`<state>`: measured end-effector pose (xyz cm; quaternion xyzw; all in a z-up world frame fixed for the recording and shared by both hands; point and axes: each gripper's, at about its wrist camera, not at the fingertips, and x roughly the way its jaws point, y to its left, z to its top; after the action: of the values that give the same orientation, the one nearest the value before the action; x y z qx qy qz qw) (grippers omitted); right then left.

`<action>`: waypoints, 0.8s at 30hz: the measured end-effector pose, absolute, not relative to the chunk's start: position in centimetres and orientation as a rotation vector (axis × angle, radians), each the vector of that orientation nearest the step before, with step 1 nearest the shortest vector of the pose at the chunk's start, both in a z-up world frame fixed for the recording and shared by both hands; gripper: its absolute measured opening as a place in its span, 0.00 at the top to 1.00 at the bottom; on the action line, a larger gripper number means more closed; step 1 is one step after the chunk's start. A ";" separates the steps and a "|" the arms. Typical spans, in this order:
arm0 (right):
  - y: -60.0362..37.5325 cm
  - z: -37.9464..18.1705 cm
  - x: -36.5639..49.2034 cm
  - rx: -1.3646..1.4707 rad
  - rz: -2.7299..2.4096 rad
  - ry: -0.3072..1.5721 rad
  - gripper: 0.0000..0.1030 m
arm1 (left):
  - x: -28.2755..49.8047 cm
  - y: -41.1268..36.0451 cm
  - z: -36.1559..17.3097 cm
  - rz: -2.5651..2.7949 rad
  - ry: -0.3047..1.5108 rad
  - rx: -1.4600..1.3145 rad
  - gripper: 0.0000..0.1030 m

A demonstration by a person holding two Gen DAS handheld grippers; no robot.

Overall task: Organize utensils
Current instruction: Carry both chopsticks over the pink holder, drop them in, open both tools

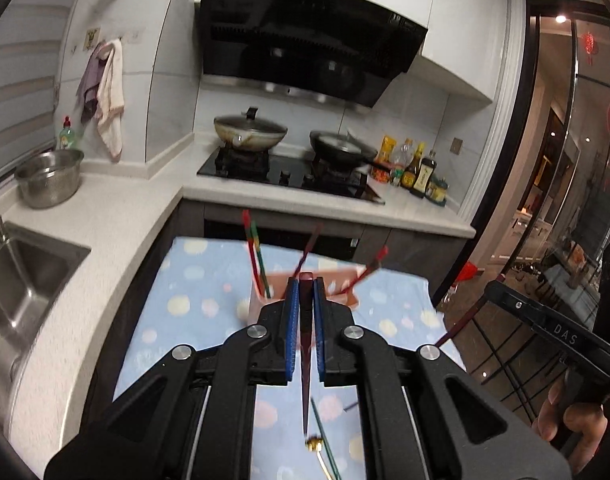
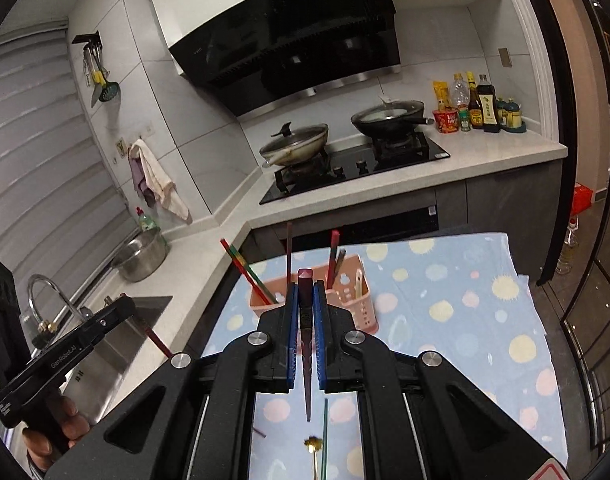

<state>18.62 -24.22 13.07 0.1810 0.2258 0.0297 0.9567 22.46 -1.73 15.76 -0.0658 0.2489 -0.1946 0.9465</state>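
We've got one dark maroon chopstick point(image 1: 305, 344) pinched in the left gripper point(image 1: 304, 286), and a second dark chopstick point(image 2: 305, 340) pinched the same way in the right gripper point(image 2: 304, 290). Both sets of blue pads are closed nearly all the way, w/ only the stick's thickness between them. Each stick runs along the gripper's own line: blunt end pokes just past the fingertips, tapered tip hangs back under the camera.

The target, we judge, is the pink holder point(image 2: 357, 300) standing on the dotted blue cloth point(image 2: 465, 300). It lies straight ahead of and below both grippers. It already holds red/green chopsticks point(image 2: 245, 272) leaning left, plus a few more sticks leaning other ways. A pale utensil sits in its right compartment, but we can't tell what it is.

Key relation: the held sticks lie roughly flat and point fwd, while the holder opens upward. So next move, as we read it, needs each stick tipped toward upright over the opening before letting go. Neither hand looks clearly nearer; the holder sits a bit right of centre in the right wrist view and about centred in the left.

Still loose on the cloth below: a gold-headed spoon or fork point(image 2: 313, 446) (blurry), a green chopstick point(image 2: 325, 432) beside it, and a short dark piece point(image 2: 259, 433).

Beyond: counter, sink point(image 1: 21, 280), steel bowl point(image 1: 49, 178), stove w/ two pans.
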 end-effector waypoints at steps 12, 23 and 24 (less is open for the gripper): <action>-24.9 18.6 28.5 0.329 0.033 0.353 0.93 | 31.0 -4.1 21.9 -0.379 0.373 -0.122 0.93; -25.3 14.7 34.6 0.329 0.012 0.461 0.93 | 36.4 -5.2 19.4 -0.336 0.440 -0.098 0.93; -25.1 14.2 34.9 0.327 0.011 0.472 0.93 | 36.7 -5.2 19.0 -0.331 0.451 -0.095 0.93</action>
<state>34.93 -25.13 14.16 0.1613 0.2329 0.0056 0.9590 36.69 -5.21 18.97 -0.0471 0.2226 -0.1634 0.9600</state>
